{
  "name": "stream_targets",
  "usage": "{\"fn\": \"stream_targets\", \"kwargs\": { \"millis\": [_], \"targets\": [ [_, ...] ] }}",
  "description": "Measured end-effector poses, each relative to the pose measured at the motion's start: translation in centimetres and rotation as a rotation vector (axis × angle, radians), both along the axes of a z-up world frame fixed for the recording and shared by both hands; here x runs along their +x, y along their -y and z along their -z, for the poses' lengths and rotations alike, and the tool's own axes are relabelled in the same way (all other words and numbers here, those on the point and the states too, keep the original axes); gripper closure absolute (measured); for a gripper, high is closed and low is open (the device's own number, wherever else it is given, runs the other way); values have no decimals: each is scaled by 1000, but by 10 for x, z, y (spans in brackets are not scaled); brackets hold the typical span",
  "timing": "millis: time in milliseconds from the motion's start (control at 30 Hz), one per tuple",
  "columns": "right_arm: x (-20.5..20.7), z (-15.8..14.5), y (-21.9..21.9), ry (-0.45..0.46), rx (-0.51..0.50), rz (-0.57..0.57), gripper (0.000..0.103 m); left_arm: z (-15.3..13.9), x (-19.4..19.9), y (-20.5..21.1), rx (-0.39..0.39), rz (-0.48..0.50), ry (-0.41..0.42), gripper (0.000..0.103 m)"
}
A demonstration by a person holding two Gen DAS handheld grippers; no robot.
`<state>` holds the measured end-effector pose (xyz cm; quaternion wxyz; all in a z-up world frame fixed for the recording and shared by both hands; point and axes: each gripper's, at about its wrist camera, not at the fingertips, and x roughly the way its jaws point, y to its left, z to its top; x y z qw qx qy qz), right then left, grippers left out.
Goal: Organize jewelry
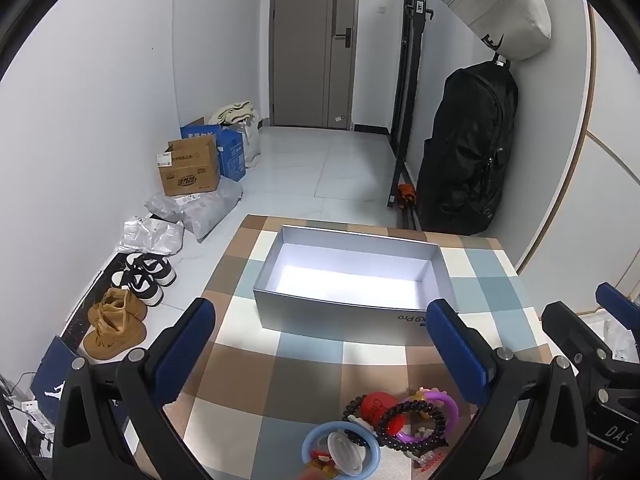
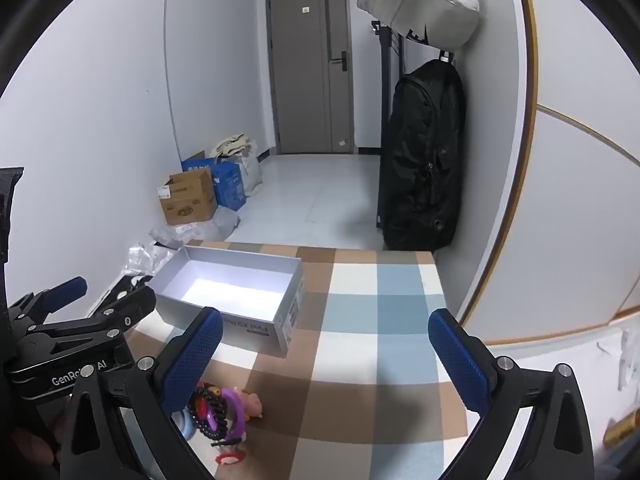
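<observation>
Jewelry [image 1: 390, 424] sits heaped at the near edge of the checked counter [image 1: 320, 364], a tangle of bangles and bead strings: a dark beaded bracelet [image 1: 414, 420] draped over a purple ring [image 1: 440, 404], a pale blue ring [image 1: 340, 454] at the front, something red tucked between them. Beyond it, farther up the counter, the silver box [image 1: 348, 276] lies open and looks bare inside, its long side running across the view.

Left tool [image 1: 320, 344] hangs over the pile, fingers spread as wide as they go and gripping nothing. The heap lies just below and a touch to the right of its centre line, close against the right-hand finger. Right tool [image 2: 324, 354] is equally released and holds nothing; from its camera the pile shows off to the left, half hidden behind its left finger [image 2: 192, 356], with bare checks straight ahead.

So the left hand looks the nearer and better lined up. My read: it wants to dip down and slightly right to take one piece, then carry it forward to the box. The snag is the tangle, since lifting one loop may drag its neighbours.
</observation>
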<state>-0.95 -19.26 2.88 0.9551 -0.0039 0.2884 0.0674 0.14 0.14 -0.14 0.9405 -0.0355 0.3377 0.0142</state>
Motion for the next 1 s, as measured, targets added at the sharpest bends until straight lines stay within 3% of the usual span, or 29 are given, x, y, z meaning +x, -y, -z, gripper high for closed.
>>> {"fn": "stream_targets", "kwargs": {
  "millis": [300, 1000],
  "targets": [
    [1, 0, 0, 0, 2, -1, 0, -3, -4, 0, 21, -13, 21, 1],
    [1, 1, -1, 6, 12, -7, 0, -1, -2, -7, -12, -23, 8, 1]
  ]
}}
